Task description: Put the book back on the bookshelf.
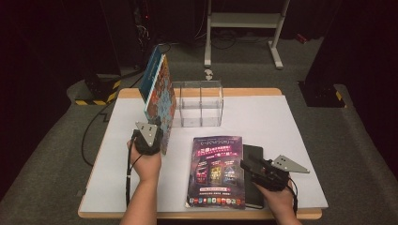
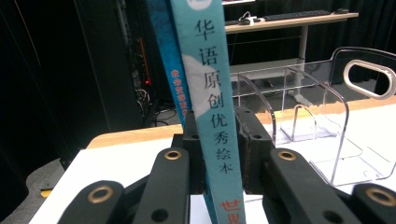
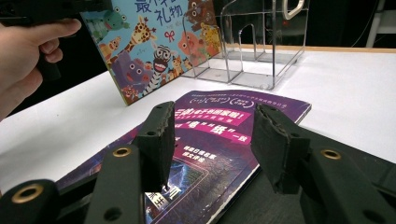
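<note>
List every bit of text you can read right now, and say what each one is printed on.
"华语原创优秀绘本": spine of the light blue picture book, clamped in the left tool.
"世界": red, lower on that spine, cut off by the frame edge.
"礼物": animal cover of that book; the character before it is cropped.
Orange characters on the darker blue spine behind: too blurred to read.
Purple magazine: headline and small print too blurred to read.

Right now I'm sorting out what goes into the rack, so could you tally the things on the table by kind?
Picture books held upright: 2
Purple magazines lying flat: 1
Black books lying under the magazine: 1
Clear plastic racks: 1
Total: 5
</note>
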{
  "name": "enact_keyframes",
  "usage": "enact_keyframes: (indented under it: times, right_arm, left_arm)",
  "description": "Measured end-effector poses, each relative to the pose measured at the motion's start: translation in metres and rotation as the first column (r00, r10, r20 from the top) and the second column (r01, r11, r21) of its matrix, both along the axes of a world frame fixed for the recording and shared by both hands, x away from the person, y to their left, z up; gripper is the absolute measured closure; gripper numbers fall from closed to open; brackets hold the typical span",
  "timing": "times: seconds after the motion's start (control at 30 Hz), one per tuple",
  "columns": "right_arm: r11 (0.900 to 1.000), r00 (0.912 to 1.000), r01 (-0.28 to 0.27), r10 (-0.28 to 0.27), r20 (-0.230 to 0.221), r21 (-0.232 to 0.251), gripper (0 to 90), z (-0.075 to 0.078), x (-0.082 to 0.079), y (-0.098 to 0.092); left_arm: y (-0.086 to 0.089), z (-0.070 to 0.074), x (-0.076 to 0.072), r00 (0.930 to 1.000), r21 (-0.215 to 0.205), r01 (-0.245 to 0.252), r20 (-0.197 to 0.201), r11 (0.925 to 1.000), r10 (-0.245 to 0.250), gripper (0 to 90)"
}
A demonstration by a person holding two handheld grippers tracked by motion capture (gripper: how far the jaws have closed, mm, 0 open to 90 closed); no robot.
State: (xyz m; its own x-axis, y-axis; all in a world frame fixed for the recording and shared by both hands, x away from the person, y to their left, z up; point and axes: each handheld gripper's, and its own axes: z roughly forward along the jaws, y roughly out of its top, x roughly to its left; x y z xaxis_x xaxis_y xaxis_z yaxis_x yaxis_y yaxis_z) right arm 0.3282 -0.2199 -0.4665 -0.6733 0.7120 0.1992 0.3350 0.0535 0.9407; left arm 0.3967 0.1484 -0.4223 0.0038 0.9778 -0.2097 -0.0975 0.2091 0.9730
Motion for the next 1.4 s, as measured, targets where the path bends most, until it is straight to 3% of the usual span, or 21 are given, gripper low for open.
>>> enact_keyframes:
  times: [0.27,0.47,0.57,0.77,0.83,1.03,1.27,1.4]
  right_arm:
    - [1.0,1.0,0.0,0.0,-0.002,-0.002,48.9,-0.001,0.0,0.0]
    - [1.0,1.0,0.0,0.0,-0.003,-0.009,48.8,-0.001,0.0,0.0]
    - [1.0,1.0,0.001,-0.001,-0.005,-0.009,48.8,-0.002,0.0,0.0]
    - [1.0,1.0,0.001,-0.001,-0.006,-0.011,48.8,-0.002,0.0,0.001]
    - [1.0,1.0,0.0,0.0,-0.007,-0.012,48.8,-0.002,0.0,0.001]
    - [1.0,1.0,-0.001,0.001,-0.009,-0.017,48.8,-0.003,0.0,0.002]
    - [1.0,1.0,0.002,-0.003,-0.008,-0.02,48.8,-0.004,0.0,0.001]
    - [1.0,0.9999,0.007,-0.007,-0.008,-0.023,48.8,-0.004,0.0,0.0]
  left_arm:
    - [0.005,-0.007,-0.005,0.9991,0.001,0.034,-0.026,0.9994,-0.034,69.3]
    - [0.011,-0.015,-0.014,0.9949,-0.049,0.083,-0.054,0.9954,-0.085,67.2]
    - [0.014,-0.017,-0.019,0.9917,-0.095,0.106,-0.064,0.9898,-0.112,68.3]
    - [0.016,-0.021,-0.026,0.9823,-0.128,0.154,-0.088,0.9798,-0.165,67.0]
    - [0.019,-0.022,-0.028,0.9784,-0.171,0.166,-0.094,0.9711,-0.184,67.0]
    - [0.022,-0.028,-0.032,0.9739,-0.179,0.168,-0.122,0.9694,-0.192,66.1]
    - [0.024,-0.034,-0.035,0.9712,-0.19,0.174,-0.129,0.9662,-0.2,67.5]
    - [0.024,-0.038,-0.038,0.9717,-0.174,0.171,-0.133,0.9698,-0.195,76.2]
